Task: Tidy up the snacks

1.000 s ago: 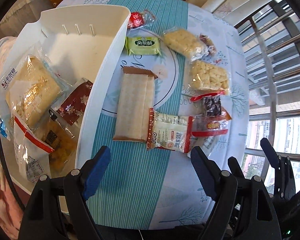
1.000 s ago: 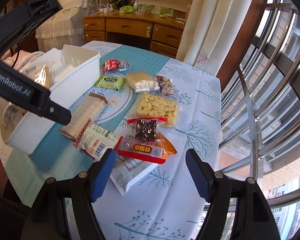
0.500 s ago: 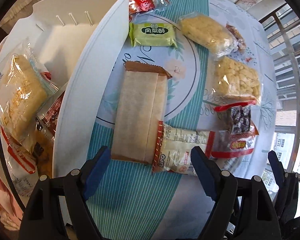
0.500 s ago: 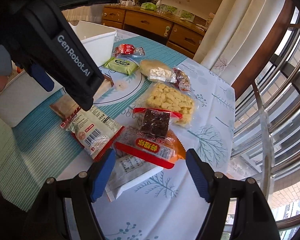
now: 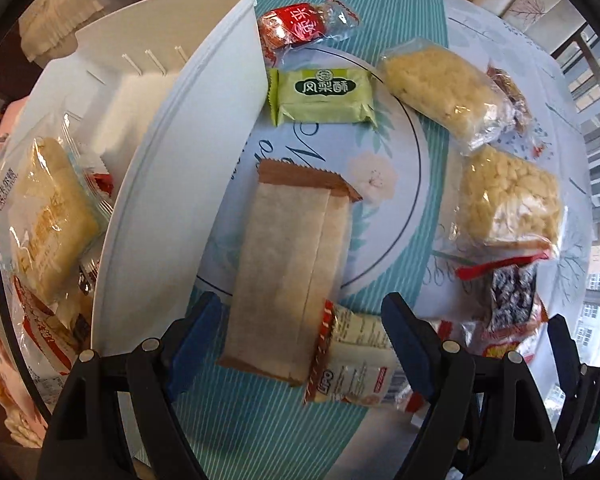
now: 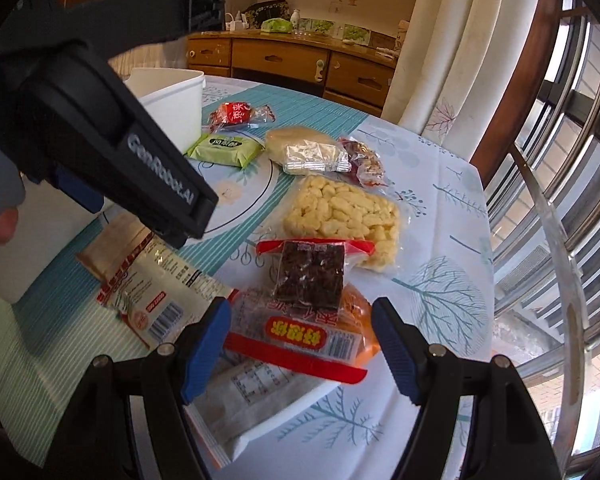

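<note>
White bin (image 5: pixel 172 184) at left, part-filled. Brown-paper packet (image 5: pixel 288 280) on the table (image 5: pixel 236 412), my left gripper (image 5: pixel 300 344) apart astride its near end: I judge pickup next, needing a squeeze. Orange-red packet (image 6: pixel 300 336) between my right gripper (image 6: pixel 300 344), apart, untouched.

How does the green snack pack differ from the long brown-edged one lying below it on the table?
The green pack is short and bright green with printed characters; the brown-edged pack is much longer, pale and plain on the side showing. The green pack lies crosswise, the brown-edged pack lengthwise toward the camera. Another wrapper overlaps the brown-edged pack; nothing overlaps the green one. Both lie flat, sealed, beside the white bin.
</note>
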`<action>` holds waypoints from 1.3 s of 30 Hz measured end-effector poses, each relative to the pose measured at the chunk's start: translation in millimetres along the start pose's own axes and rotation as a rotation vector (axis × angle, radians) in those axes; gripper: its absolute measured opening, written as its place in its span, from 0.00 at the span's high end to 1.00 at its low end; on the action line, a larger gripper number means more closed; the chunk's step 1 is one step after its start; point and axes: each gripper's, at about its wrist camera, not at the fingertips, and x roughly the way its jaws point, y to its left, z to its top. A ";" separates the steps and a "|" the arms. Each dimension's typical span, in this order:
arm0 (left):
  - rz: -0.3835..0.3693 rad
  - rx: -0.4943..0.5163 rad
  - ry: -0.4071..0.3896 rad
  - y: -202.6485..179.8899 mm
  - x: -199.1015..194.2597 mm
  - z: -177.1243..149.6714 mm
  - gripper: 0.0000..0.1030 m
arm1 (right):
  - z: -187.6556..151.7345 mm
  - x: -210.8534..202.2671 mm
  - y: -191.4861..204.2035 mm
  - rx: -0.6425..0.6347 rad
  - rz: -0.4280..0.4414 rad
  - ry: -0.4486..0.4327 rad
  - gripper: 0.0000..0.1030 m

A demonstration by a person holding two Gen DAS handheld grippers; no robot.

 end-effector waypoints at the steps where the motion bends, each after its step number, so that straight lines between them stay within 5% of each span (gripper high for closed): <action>1: 0.018 0.000 -0.006 -2.8 1.3 2.9 0.21 | 0.5 2.2 -1.4 0.013 0.001 0.000 0.29; 10: 0.159 0.000 -0.037 -37.4 20.8 27.4 0.20 | 3.8 20.6 -16.8 0.115 0.044 0.022 0.29; 17: 0.163 -0.023 -0.044 -42.2 26.0 33.9 0.20 | 4.5 27.2 -19.0 0.143 0.067 0.013 0.32; 24: 0.061 -0.073 -0.038 -22.8 23.5 26.3 0.36 | 6.9 25.0 -17.3 0.136 0.102 0.023 0.50; 29: 0.079 -0.042 -0.050 -18.6 23.5 22.1 0.49 | 8.6 22.2 -15.8 0.151 0.140 0.037 0.60; 36: 0.066 0.026 -0.041 -19.9 9.9 2.1 0.65 | 10.7 21.7 -25.3 0.243 0.170 0.078 0.62; 39: 0.030 0.034 -0.009 -19.6 8.4 -3.5 0.82 | 12.0 20.7 -32.9 0.301 0.174 0.098 0.62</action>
